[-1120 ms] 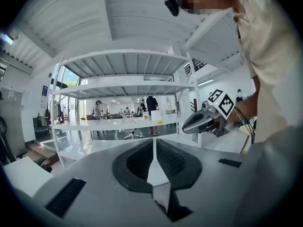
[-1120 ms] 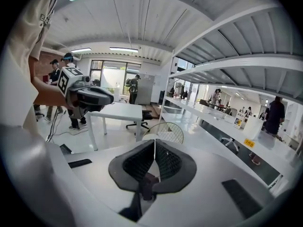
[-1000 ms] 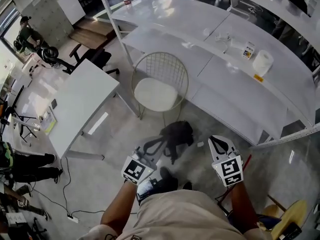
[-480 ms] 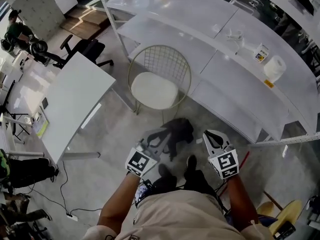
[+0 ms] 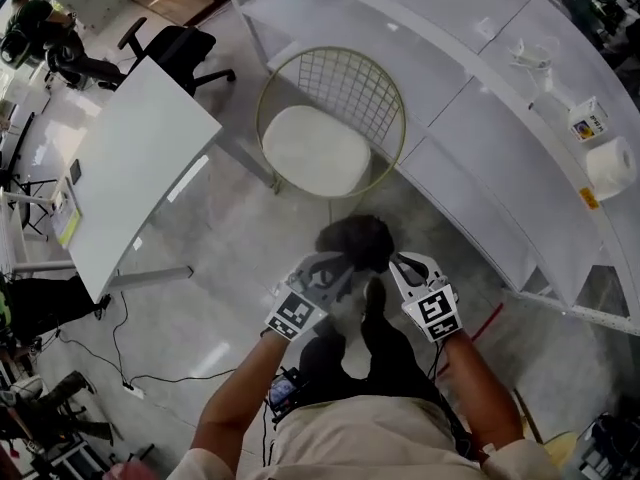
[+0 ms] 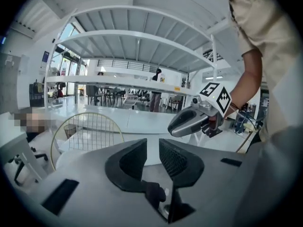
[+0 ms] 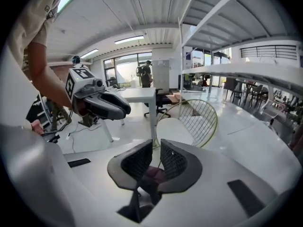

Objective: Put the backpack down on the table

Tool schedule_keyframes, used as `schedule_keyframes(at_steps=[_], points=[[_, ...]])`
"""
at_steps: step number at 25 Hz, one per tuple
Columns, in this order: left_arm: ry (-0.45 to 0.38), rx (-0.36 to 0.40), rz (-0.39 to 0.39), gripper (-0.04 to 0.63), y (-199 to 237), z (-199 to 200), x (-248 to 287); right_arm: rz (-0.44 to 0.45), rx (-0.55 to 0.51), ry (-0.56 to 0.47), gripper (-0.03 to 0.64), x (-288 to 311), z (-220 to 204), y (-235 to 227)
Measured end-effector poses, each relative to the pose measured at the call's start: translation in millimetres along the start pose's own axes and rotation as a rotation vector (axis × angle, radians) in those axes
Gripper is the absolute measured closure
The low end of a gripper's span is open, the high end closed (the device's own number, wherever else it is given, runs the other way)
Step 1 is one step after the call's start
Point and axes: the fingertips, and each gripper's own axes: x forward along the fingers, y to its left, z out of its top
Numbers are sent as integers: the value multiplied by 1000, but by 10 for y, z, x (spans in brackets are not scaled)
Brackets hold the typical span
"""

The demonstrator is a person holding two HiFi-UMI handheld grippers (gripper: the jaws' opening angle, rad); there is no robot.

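While the dark backpack (image 5: 355, 240) lies on the floor (image 5: 225, 268) in front of a wire chair (image 5: 325, 143) (not on a table), both grippers sit just beside its near edge. The left gripper (image 5: 336, 264), at its left, has jaws slightly apart and opening, nothing between them. The right gripper (image 5: 396, 261), at its right, has jaws pressed together.

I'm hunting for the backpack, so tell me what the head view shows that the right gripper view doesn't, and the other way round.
Only the head view shows the dark backpack lying on the floor near the wire chair, plus the paper roll on the long white counter. Only the right gripper view shows a person standing far off across the room. Both show the wire chair with its white seat and the white table.
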Motion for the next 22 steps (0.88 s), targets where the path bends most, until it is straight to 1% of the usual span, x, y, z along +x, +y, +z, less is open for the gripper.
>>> schedule_keyframes(at_steps=[2,4,5,7,12,14,17,22], points=[[42,-38,-2,504,53,-294,215,46,1,32,588,221,-256,-60],[68,-91,8,486,134,-563,413,85,7,65,583,433,-509,-136],[81,-113,16,478,179,-701,510,105,12,84,561,545,-643,-172],[119,-138,26,466,244,-1001,697,143,17,127,492,771,-923,-219],[221,-180,32,444,345,-1792,1114,231,-26,210,474,1289,-1549,-223],[247,-187,35,430,376,-2070,1263,264,-46,233,465,1477,-1807,-213],[287,-174,32,413,384,-2481,1462,308,-92,256,454,1731,-2181,-190],[351,-141,-1,402,288,-3031,1542,355,-205,292,440,2036,-2635,-1]])
